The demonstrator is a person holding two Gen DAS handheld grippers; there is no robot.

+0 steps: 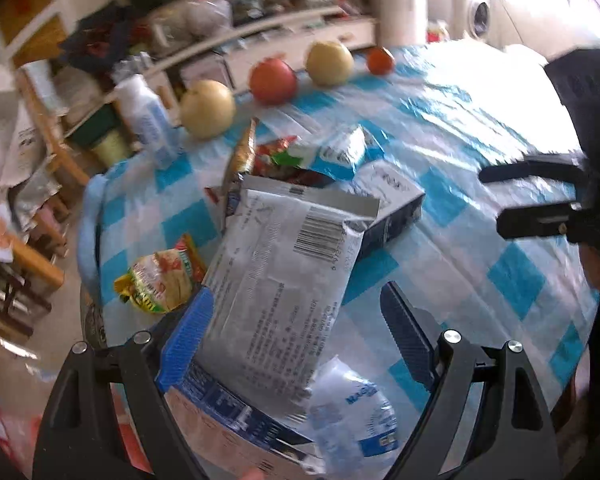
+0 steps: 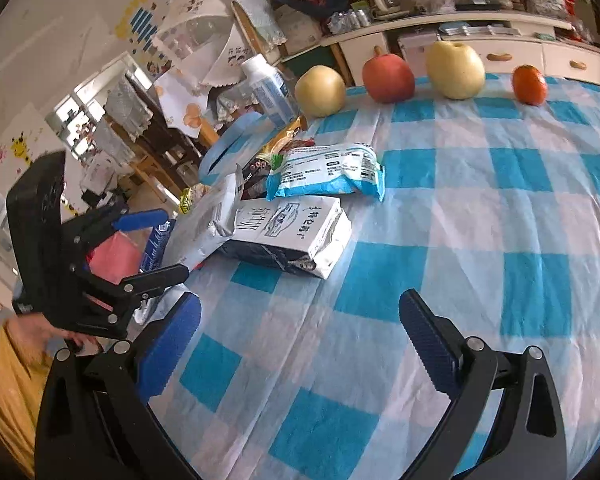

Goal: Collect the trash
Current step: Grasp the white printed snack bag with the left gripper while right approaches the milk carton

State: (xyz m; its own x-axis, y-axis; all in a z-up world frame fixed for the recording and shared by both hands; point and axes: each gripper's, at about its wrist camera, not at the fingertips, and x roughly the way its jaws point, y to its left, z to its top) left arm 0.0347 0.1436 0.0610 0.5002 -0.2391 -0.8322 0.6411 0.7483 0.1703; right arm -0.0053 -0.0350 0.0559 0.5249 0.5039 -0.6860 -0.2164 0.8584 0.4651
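Note:
My left gripper (image 1: 296,312) is open, its jaws on either side of a silver foil wrapper (image 1: 284,264) with a barcode; it also shows in the right wrist view (image 2: 204,224). Under the wrapper lie a blue and white box (image 1: 220,412) and a crumpled clear wrapper (image 1: 352,412). Behind are a dark milk carton (image 1: 392,200) (image 2: 296,236), a blue and white packet (image 1: 344,152) (image 2: 328,172), a red snack wrapper (image 1: 276,156) and a yellow noodle packet (image 1: 164,280). My right gripper (image 2: 300,336) is open and empty over the checked tablecloth (image 2: 460,208).
Two pears (image 2: 320,90) (image 2: 456,70), an apple (image 2: 388,78) and a tangerine (image 2: 530,84) line the table's far edge. A white bottle (image 2: 268,88) stands at the far left corner. Chairs and shelves stand beyond the table.

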